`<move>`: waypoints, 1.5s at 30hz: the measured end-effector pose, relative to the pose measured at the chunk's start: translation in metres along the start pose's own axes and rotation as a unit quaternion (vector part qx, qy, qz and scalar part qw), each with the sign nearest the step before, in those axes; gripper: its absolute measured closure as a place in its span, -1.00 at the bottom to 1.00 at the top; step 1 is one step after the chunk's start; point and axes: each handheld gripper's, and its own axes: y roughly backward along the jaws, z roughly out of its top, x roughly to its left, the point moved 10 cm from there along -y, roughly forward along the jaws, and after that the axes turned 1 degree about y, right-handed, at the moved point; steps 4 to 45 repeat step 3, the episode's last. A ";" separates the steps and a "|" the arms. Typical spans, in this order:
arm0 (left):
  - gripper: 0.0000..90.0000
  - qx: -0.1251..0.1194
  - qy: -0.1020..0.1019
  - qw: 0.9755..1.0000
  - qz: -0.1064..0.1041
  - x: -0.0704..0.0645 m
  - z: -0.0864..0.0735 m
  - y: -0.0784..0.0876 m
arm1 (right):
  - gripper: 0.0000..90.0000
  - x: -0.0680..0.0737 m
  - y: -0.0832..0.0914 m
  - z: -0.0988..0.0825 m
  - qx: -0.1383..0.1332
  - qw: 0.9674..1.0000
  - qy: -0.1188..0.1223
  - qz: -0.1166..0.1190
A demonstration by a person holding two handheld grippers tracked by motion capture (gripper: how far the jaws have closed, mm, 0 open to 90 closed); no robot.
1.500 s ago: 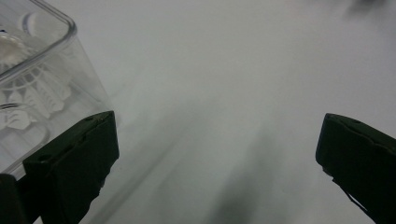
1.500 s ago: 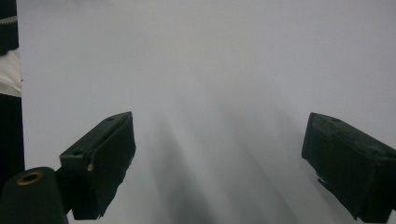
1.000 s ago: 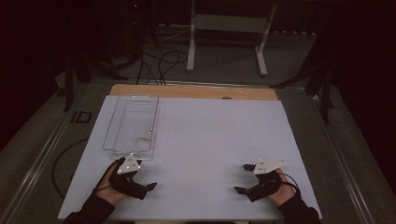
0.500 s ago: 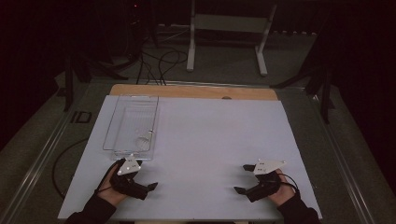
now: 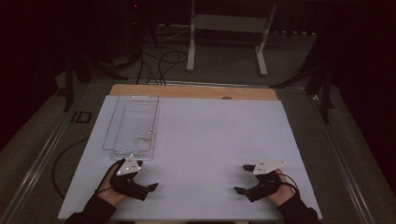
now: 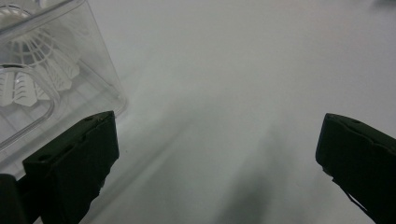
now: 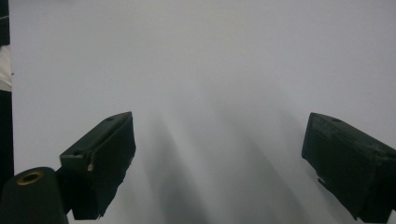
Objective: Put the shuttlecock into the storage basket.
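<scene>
Both grippers rest open-jawed on the white table, a clear box with a shuttlecock just ahead of the left one.

The clear plastic box lies on the table directly beyond the left gripper, whose jaws stand wide apart and empty; the right gripper sits well apart from the box, jaws likewise spread with nothing between them. Inside the box, toward its near end, lies a white shuttlecock with a feathered skirt. It looks very light and easily crushed at the skirt, so a gentle pinch at the firmer cork end would likely be safest. The box walls look thin, smooth and likely slippery; its rim seems the best place to grip.
</scene>
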 end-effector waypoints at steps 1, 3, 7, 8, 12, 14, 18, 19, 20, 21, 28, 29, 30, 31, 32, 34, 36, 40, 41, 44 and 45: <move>-1.00 0.000 0.000 1.000 0.000 0.000 0.000 0.000 | -0.79 0.000 0.000 0.000 0.000 1.000 0.000 0.000; -1.00 0.001 -0.001 1.000 -0.002 0.000 -0.001 -0.001 | -0.79 0.000 -0.001 -0.001 0.002 1.000 0.001 0.001; -1.00 0.001 -0.001 1.000 -0.002 0.000 -0.001 -0.001 | -0.79 0.000 -0.001 -0.001 0.002 1.000 0.001 0.001; -1.00 0.001 -0.001 1.000 -0.002 0.000 -0.001 -0.001 | -0.79 0.000 -0.001 -0.001 0.002 1.000 0.001 0.001; -1.00 0.001 -0.001 1.000 -0.002 0.000 -0.001 -0.001 | -0.79 0.000 -0.001 -0.001 0.002 1.000 0.001 0.001; -1.00 0.001 -0.001 1.000 -0.002 0.000 -0.001 -0.001 | -0.79 0.000 -0.001 -0.001 0.002 1.000 0.001 0.001; -1.00 0.001 -0.001 1.000 -0.002 0.000 -0.001 -0.001 | -0.79 0.000 -0.001 -0.001 0.002 1.000 0.001 0.001; -1.00 0.001 -0.001 1.000 -0.002 0.000 -0.001 -0.001 | -0.79 0.000 -0.001 -0.001 0.002 1.000 0.001 0.001; -1.00 0.001 -0.001 1.000 -0.002 0.000 -0.001 -0.001 | -0.79 0.000 -0.001 -0.001 0.002 1.000 0.001 0.001; -1.00 0.001 -0.001 1.000 -0.002 0.000 -0.001 -0.001 | -0.79 0.000 -0.001 -0.001 0.002 1.000 0.001 0.001; -1.00 0.001 -0.001 1.000 -0.002 0.000 -0.001 -0.001 | -0.79 0.000 -0.001 -0.001 0.002 1.000 0.001 0.001; -1.00 0.001 -0.001 1.000 -0.002 0.000 -0.001 -0.001 | -0.79 0.000 -0.001 -0.001 0.002 1.000 0.001 0.001; -1.00 0.001 -0.001 1.000 -0.002 0.000 -0.001 -0.001 | -0.79 0.000 -0.001 -0.001 0.002 1.000 0.001 0.001; -1.00 0.001 -0.001 1.000 -0.002 0.000 -0.001 -0.001 | -0.79 0.000 -0.001 -0.001 0.002 1.000 0.001 0.001; -1.00 0.001 -0.001 1.000 -0.002 0.000 -0.001 -0.001 | -0.79 0.000 -0.001 -0.001 0.002 1.000 0.001 0.001; -1.00 0.001 -0.001 1.000 -0.002 0.000 -0.001 -0.001 | -0.79 0.000 -0.001 -0.001 0.002 1.000 0.001 0.001; -1.00 0.001 -0.001 1.000 -0.002 0.000 -0.001 -0.001 | -0.79 0.000 -0.001 -0.001 0.002 1.000 0.001 0.001; -1.00 0.001 -0.001 1.000 -0.002 0.000 -0.001 -0.001 | -0.79 0.000 -0.001 -0.001 0.002 1.000 0.001 0.001; -1.00 0.001 -0.001 1.000 -0.002 0.000 -0.001 -0.001 | -0.79 0.000 -0.001 -0.001 0.002 1.000 0.001 0.001; -1.00 0.001 -0.001 1.000 -0.002 0.000 -0.001 -0.001 | -0.79 0.000 -0.001 -0.001 0.002 1.000 0.001 0.001; -1.00 0.001 -0.001 1.000 -0.002 0.000 -0.001 -0.001 | -0.79 0.000 -0.001 -0.001 0.002 1.000 0.001 0.001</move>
